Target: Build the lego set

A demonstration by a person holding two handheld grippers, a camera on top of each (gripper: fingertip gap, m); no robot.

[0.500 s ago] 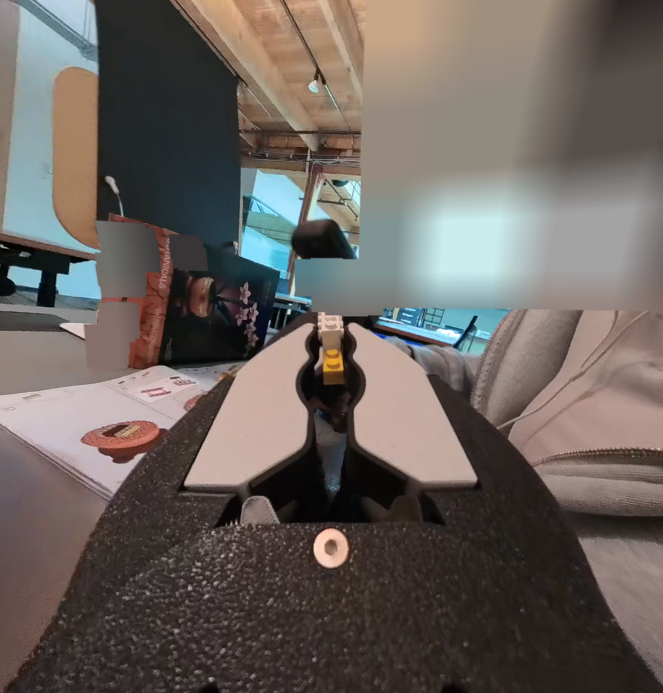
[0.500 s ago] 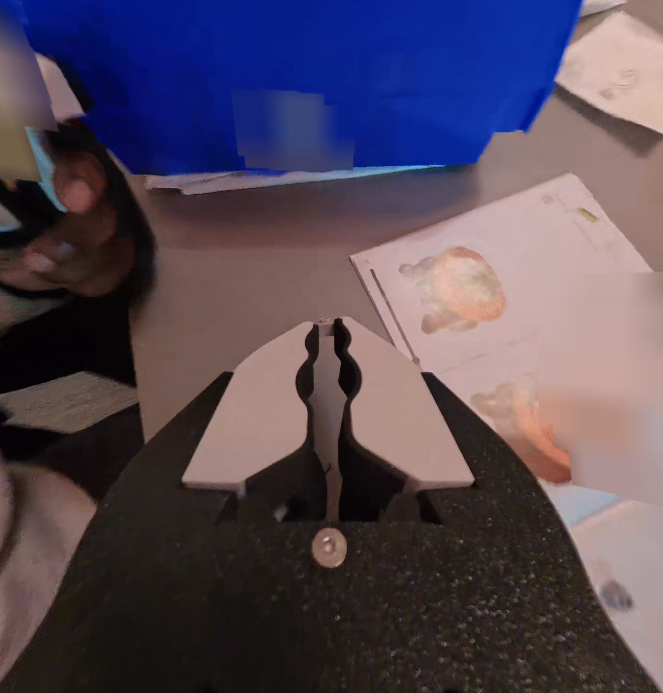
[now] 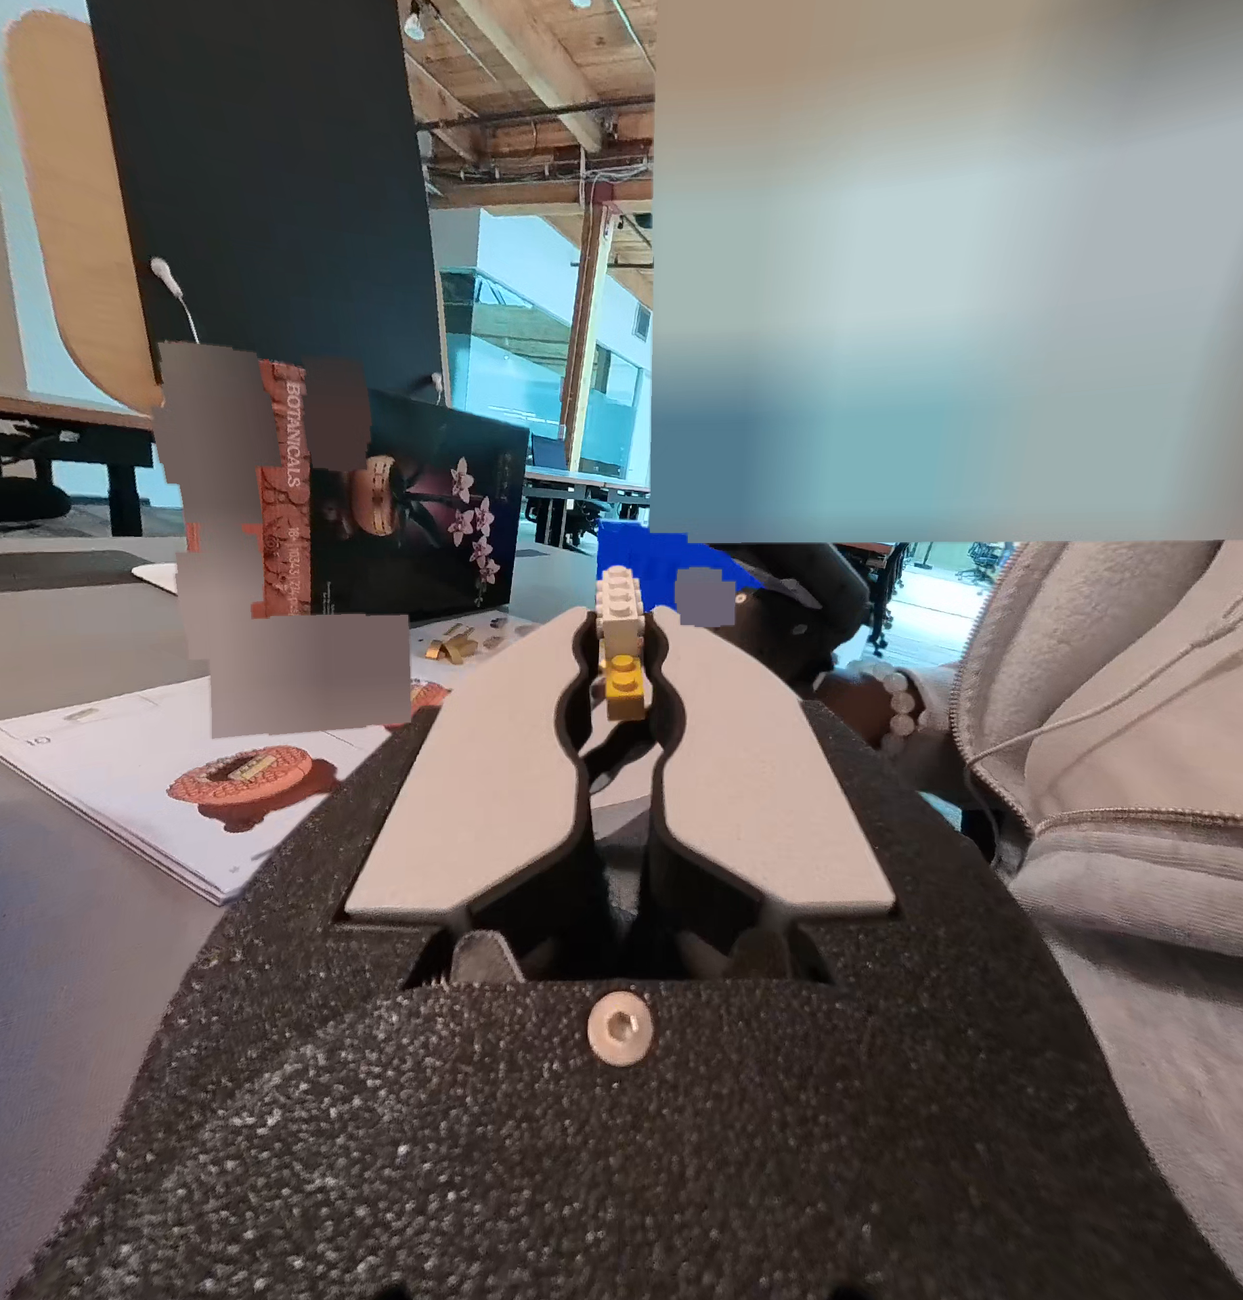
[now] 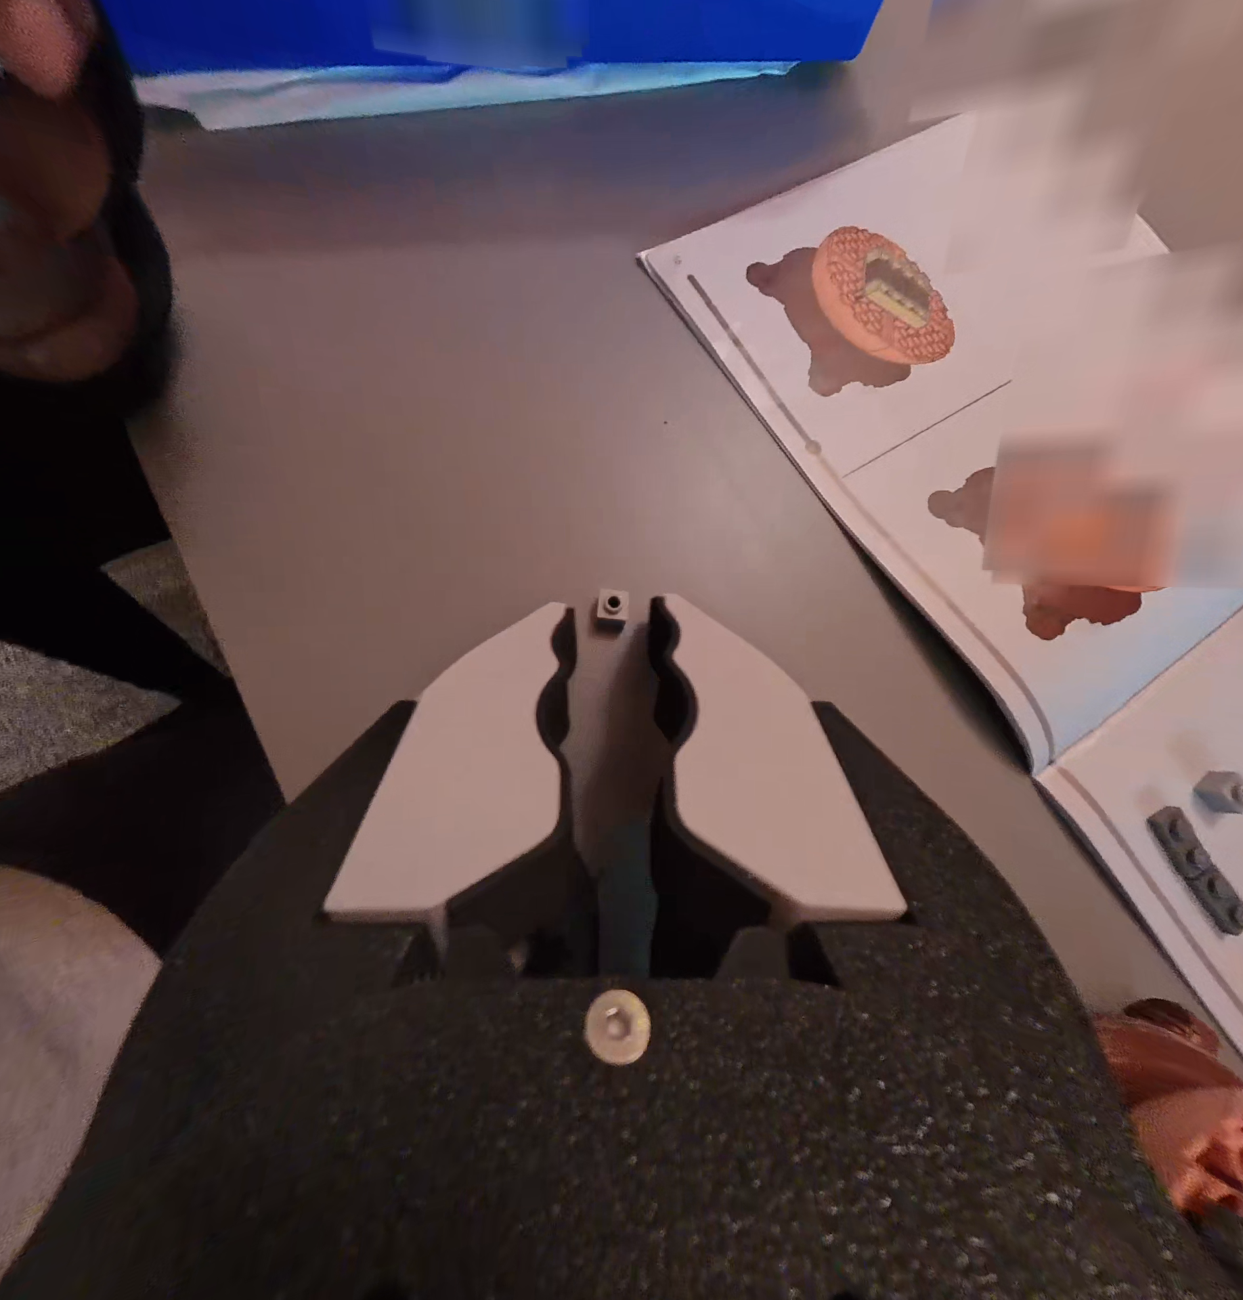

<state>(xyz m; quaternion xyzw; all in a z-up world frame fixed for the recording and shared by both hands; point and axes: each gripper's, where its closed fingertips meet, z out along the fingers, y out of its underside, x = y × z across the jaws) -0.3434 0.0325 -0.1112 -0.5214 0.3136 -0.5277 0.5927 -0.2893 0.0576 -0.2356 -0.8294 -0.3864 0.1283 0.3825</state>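
My left gripper (image 3: 619,622) is held up above the table and shut on a small lego assembly: a white studded brick (image 3: 620,610) with a yellow brick (image 3: 626,688) fixed to it. My right gripper (image 4: 613,610) points down at the grey table (image 4: 429,436) with its jaws apart. A tiny grey one-stud brick (image 4: 612,606) lies on the table between the fingertips, with a gap on each side. The open instruction booklet (image 4: 879,394) lies to the right; it also shows in the left wrist view (image 3: 112,760).
The lego box (image 3: 408,520) stands at the back. On the booklet page lie a dark grey studded plate (image 4: 1199,879) and a grey one-stud brick (image 4: 1223,791). A terracotta lego piece (image 4: 1181,1097) sits at bottom right. A person's hand (image 4: 35,232) is at far left; a blue object (image 4: 464,35) is behind. From my right tips it is roughly 15 cm to the dark grey studded plate (image 4: 1199,879); from my left, 25 cm.
My right gripper has opened; the tiny grey brick that was pinched in its tips now sits free between them. My left gripper has shifted but still holds the white and yellow bricks.
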